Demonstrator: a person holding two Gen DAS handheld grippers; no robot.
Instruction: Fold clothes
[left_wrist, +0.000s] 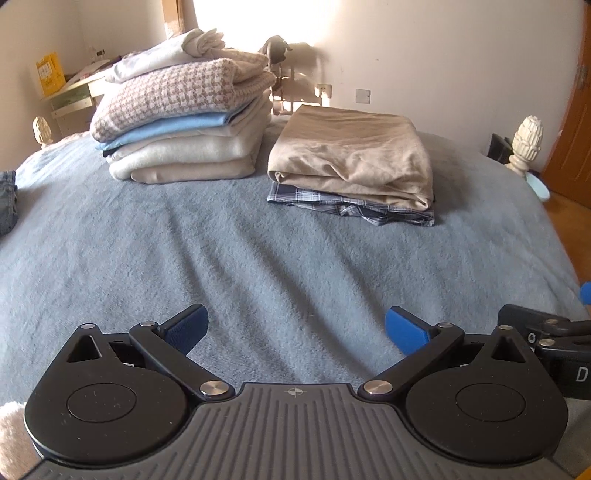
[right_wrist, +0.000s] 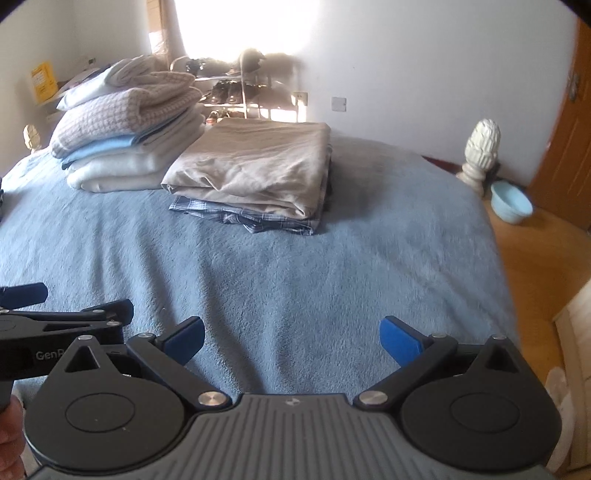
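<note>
Both pairs of blue fingers stand spread wide with nothing between them: the left gripper and the right gripper hang side by side, low over a bare stretch of the grey-blue blanket, each just catching the other at the edge of its view. Beyond them, at the far side of the bed, lie two stacks. The tall pile on the left holds cream, light-blue and houndstooth pieces with white ones on top; just beside it the low pile is a tan garment squared over a plaid one. Both stacks look finished and neither is touched. At the far left edge of the left view a bit of denim shows, loose and seemingly unfolded, though too little of it is in sight to be sure. My reading is that this is a pause between garments, one fold done and no cloth in hand. The next move calls for swinging left to the denim, pinching it at two corners or the waistband, and drawing it flat onto the open blanket before folding.
</note>
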